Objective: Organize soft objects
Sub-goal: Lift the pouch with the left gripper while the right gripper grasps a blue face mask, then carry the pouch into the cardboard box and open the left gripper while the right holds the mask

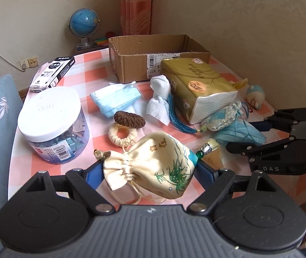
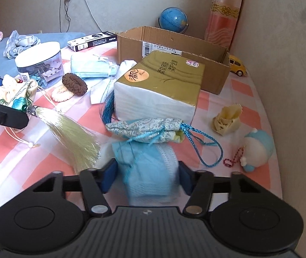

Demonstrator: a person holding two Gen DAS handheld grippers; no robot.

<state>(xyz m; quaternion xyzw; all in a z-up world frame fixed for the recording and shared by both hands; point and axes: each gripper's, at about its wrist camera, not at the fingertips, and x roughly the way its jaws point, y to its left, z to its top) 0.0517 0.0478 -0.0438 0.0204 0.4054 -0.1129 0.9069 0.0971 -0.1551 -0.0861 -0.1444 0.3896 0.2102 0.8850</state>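
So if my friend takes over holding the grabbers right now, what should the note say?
Left gripper: closed on the cream pouch.
Right gripper: around the blue face mask, pads at its sides.
Cardboard box: looks empty.
Still on the table: tissue pack, hair ties, second mask, brocade pouch, plush toy.
Nothing boxed yet; everything soft is left.

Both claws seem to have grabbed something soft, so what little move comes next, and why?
Probably lift both toward the cardboard box: the left gripper holds the cream pouch, the right gripper squeezes the blue mask, and the box stands open.
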